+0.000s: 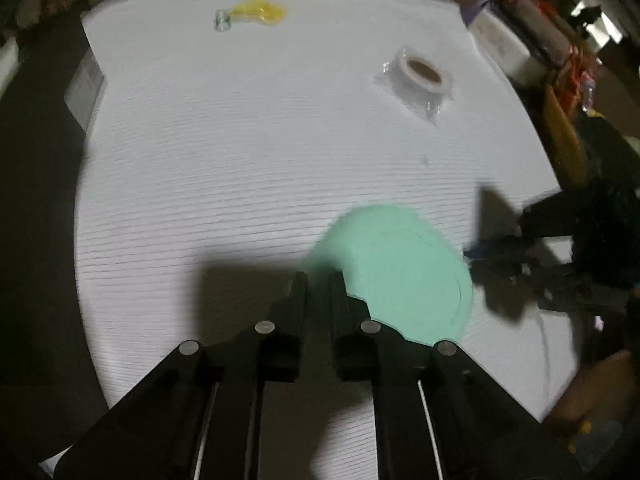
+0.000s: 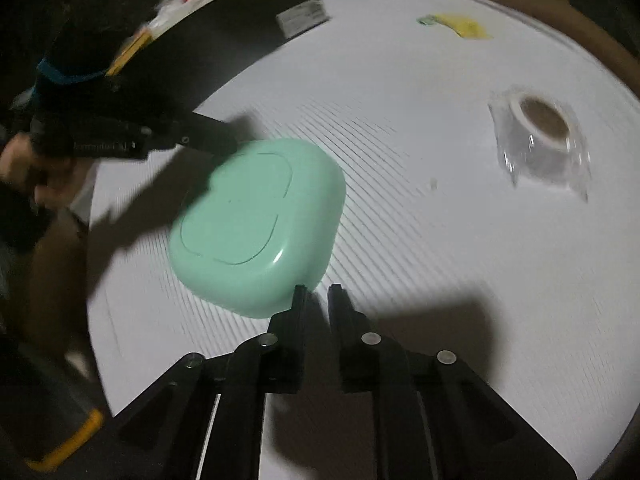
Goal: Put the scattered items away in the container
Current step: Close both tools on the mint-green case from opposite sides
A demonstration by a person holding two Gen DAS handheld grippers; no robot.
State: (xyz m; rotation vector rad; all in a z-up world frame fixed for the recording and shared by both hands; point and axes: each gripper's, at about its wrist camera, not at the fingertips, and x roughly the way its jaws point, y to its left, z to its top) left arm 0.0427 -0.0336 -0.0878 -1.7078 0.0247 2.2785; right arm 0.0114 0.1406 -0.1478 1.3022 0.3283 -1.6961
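A mint-green container lies upside down on the white table; it also shows in the left wrist view. My left gripper is nearly shut and empty, its tips at the container's near left edge. My right gripper is nearly shut and empty, its tips at the container's near right corner. Each gripper shows in the other's view, the right one and the left one, on opposite sides of the container. A tape roll in clear wrap and a yellow packet lie farther off.
The white ribbed table cover ends at a rounded edge. A white box stands at the far right edge. Dark clutter surrounds the table. A small paper label lies at the far edge.
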